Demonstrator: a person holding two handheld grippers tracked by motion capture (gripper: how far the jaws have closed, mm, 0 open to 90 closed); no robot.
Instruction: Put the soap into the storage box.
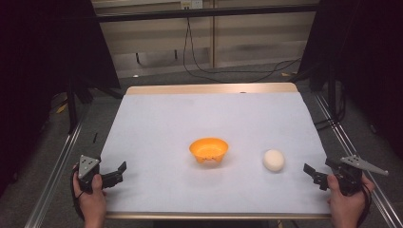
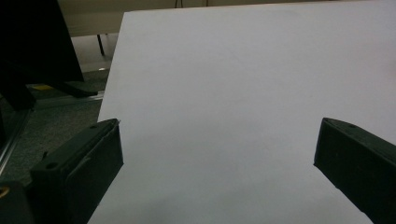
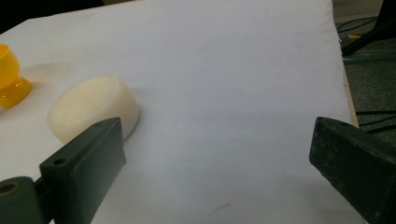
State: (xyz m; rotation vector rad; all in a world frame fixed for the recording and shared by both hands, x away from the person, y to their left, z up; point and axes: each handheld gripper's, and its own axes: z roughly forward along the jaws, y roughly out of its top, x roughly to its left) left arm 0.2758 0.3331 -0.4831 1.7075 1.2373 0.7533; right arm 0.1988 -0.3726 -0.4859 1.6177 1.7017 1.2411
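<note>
White-covered worktop (image 1: 157,118) holds a small orange plastic bowl (image 1: 208,149) and a cream round puck-shaped block (image 1: 273,160). Right tool (image 1: 316,175) sits near the block, jaws wide apart; left tool (image 1: 116,174) gapes open too, nothing gripped.

One surface (image 1: 157,123), covered by one white sheet (image 1: 237,114). One orange bowl (image 1: 208,149) stands on it, near the middle. One cream-white round lump (image 1: 273,159) lies to the right of the bowl, apart from it. Two tongs: the left tongs (image 1: 119,172) at the near left corner, the right tongs (image 1: 314,174) at the near right edge, each with two black jaws set wide apart. Two hands, one per tongs: left hand (image 1: 92,199), right hand (image 1: 346,204).
</note>
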